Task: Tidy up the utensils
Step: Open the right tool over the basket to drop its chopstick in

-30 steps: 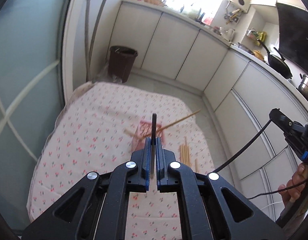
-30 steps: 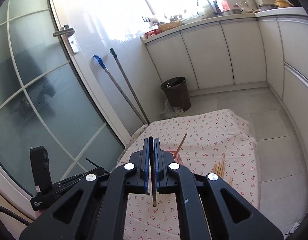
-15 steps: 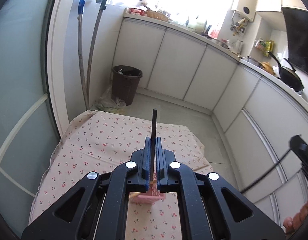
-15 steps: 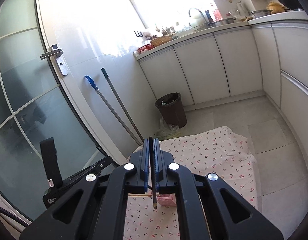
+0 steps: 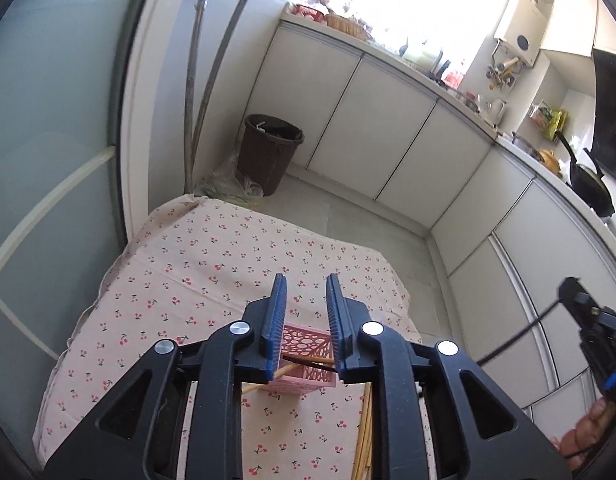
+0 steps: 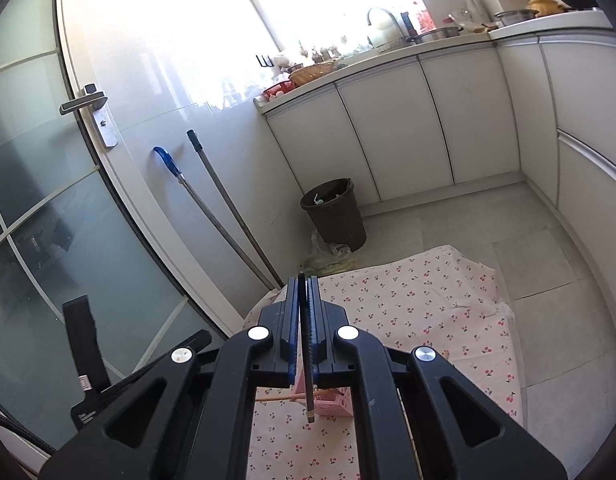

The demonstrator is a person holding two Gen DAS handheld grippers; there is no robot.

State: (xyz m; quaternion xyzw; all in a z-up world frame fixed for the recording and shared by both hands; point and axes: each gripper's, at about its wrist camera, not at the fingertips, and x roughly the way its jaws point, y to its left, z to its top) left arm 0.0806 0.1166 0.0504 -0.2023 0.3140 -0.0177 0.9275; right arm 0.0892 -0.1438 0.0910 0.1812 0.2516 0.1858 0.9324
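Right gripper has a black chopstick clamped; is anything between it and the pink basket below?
Nothing visible blocks it. The right gripper is shut on the black chopstick, whose lower tip hangs just in front of the pink basket. Only a wooden chopstick already lies across the basket; its opening is hidden in this view.

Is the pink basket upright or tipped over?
Tipped: the pink basket lies on its side on the cloth, chopsticks sticking out.

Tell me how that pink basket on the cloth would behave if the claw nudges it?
The pink basket looks like thin, cut-out plastic, so it is probably light and would slide on the cherry cloth. The chopsticks sticking out one side could lever it over, so it may tip.
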